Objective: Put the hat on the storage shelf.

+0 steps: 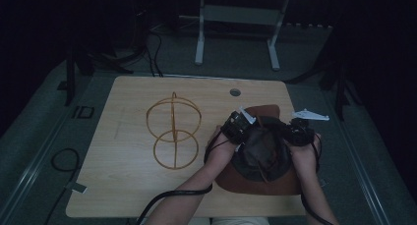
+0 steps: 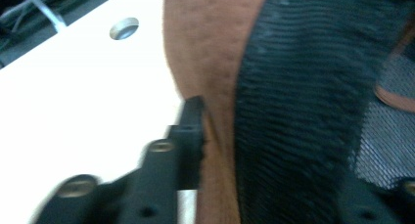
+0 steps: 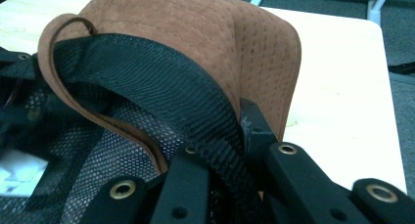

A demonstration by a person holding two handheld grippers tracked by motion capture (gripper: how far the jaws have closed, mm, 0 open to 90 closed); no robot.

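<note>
A brown suede hat (image 1: 260, 182) lies crown-down on the right half of the table, showing its black mesh lining (image 1: 260, 149). My left gripper (image 1: 240, 128) is at the hat's left rim. In the left gripper view the gripper (image 2: 281, 150) has its jaws either side of the hat's wall (image 2: 210, 48), one finger (image 2: 192, 121) pressed on the suede outside, the other inside behind the black band (image 2: 293, 111). My right gripper (image 1: 298, 131) holds the right rim. In the right gripper view the gripper (image 3: 220, 136) is shut on the black band (image 3: 161, 82) and the suede (image 3: 195, 38).
A gold wire frame of crossed hoops (image 1: 173, 129) stands on the wooden table (image 1: 123, 185), left of the hat. A round cable hole (image 1: 235, 92) (image 2: 124, 28) sits near the far edge. Cables trail off the near edge; a white desk frame (image 1: 236, 33) stands beyond.
</note>
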